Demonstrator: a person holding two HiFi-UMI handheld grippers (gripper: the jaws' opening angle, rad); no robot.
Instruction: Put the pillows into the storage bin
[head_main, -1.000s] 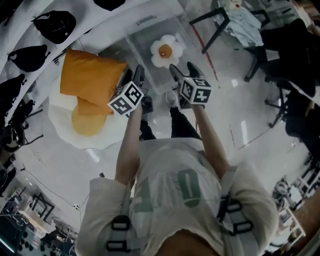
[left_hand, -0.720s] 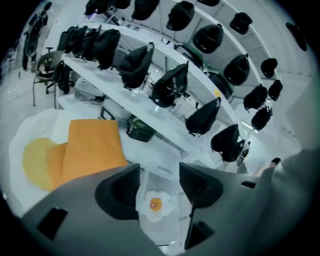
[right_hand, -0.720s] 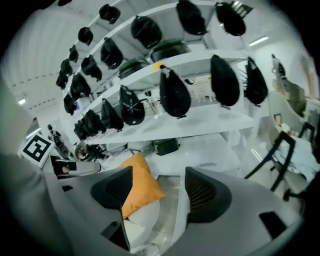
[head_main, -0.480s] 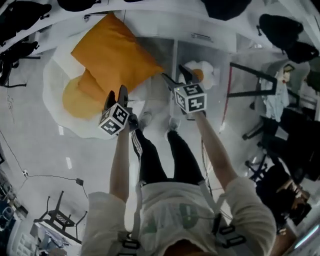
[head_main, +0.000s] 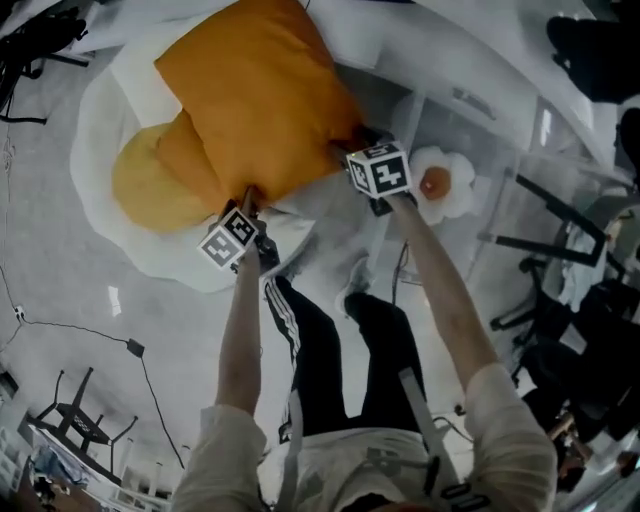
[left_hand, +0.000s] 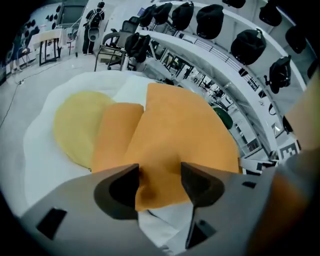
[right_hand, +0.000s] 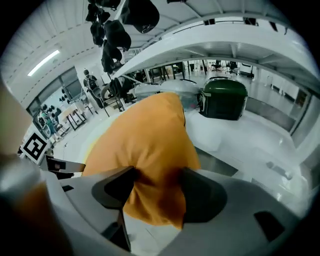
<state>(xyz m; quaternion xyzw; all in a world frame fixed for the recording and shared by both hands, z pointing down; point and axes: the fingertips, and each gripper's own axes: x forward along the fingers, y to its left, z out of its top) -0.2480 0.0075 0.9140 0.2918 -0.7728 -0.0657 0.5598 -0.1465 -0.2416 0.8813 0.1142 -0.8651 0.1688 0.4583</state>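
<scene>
An orange pillow (head_main: 255, 110) lies on a large fried-egg pillow (head_main: 120, 130) on the floor. My left gripper (head_main: 246, 198) is at the orange pillow's (left_hand: 185, 130) near corner. Its jaws have just been opening, and the corner sits loosely between them in the left gripper view (left_hand: 160, 172). My right gripper (head_main: 352, 150) is at the other near corner. In the right gripper view (right_hand: 159, 175) the orange fabric (right_hand: 145, 140) fills the wide gap and touches both fingers. A small fried-egg pillow (head_main: 438, 185) lies in the clear storage bin (head_main: 500, 150) to the right.
The person's legs and shoes (head_main: 360, 280) stand just behind the pillows. Black chair frames (head_main: 540, 250) are at the right and a cable (head_main: 130, 345) runs over the floor at the left. Black bags (left_hand: 210, 20) hang on a curved white rack. A green container (right_hand: 223, 100) stands beyond the pillow.
Both grippers have come down and leftward from over the bin to the orange pillow's near corners. The head view has swung so that the pillow fills the top.
</scene>
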